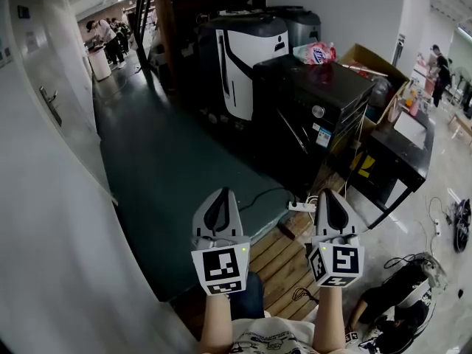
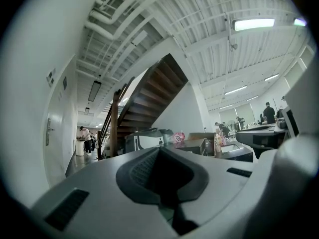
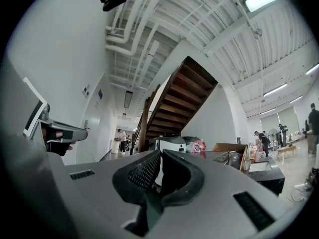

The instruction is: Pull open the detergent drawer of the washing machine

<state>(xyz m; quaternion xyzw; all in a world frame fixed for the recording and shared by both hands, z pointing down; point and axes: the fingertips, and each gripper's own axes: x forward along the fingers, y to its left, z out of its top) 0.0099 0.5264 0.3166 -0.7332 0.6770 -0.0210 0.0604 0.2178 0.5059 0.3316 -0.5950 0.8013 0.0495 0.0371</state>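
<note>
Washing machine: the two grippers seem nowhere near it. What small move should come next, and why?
Probably step forward and bring the right gripper toward the black washing machine. Both it and the left gripper are shut and empty, held side by side well short of the machine, which stands ahead on the right gripper's side.

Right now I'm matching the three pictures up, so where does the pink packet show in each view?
Head view: pink packet at upper right of centre, on top of the black machine.
Left gripper view: pink packet just right of centre, small and far off.
Right gripper view: pink packet right of centre, small.
Shared landmark: wooden staircase, up and left of the packet in all three.
</note>
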